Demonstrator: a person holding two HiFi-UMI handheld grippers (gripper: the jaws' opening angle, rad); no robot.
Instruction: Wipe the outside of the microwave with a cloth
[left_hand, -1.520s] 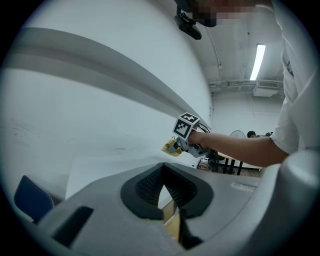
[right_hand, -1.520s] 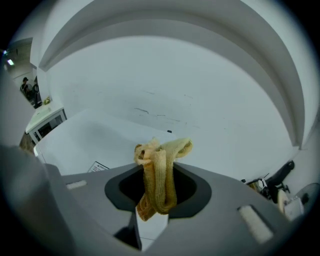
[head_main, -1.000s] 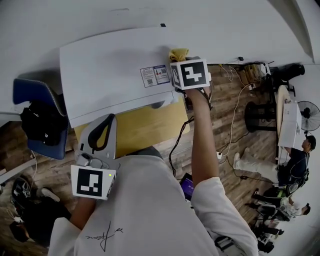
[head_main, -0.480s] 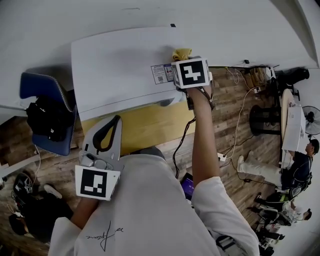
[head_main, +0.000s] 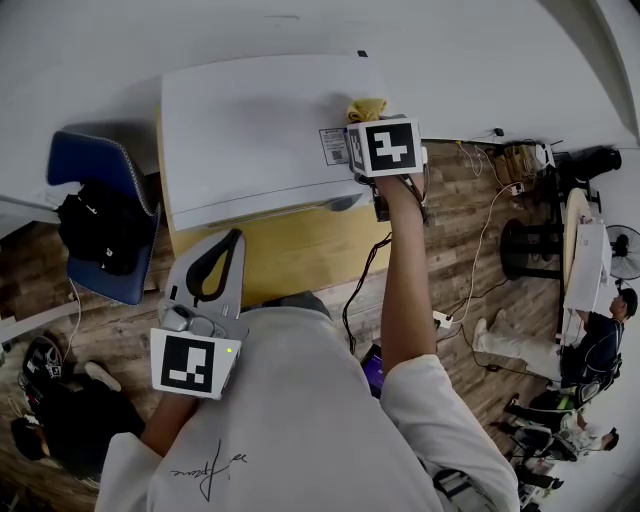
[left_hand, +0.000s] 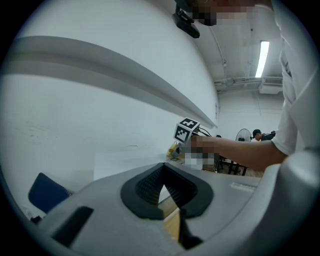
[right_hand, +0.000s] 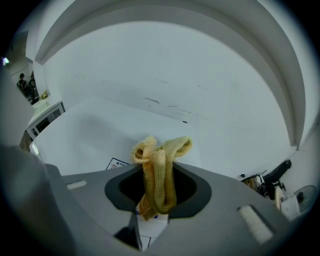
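Clamping the yellow cloth (right_hand: 159, 172) firmly between its jaws, the right gripper (head_main: 363, 116) is holding it against the top panel of the white microwave (head_main: 250, 130), at the far right corner and just beside a printed label (head_main: 334, 146). The left gripper (head_main: 226, 244) is hovering over the near edge of the yellow table (head_main: 300, 250), well apart from the microwave, with its jaws closed together on nothing.
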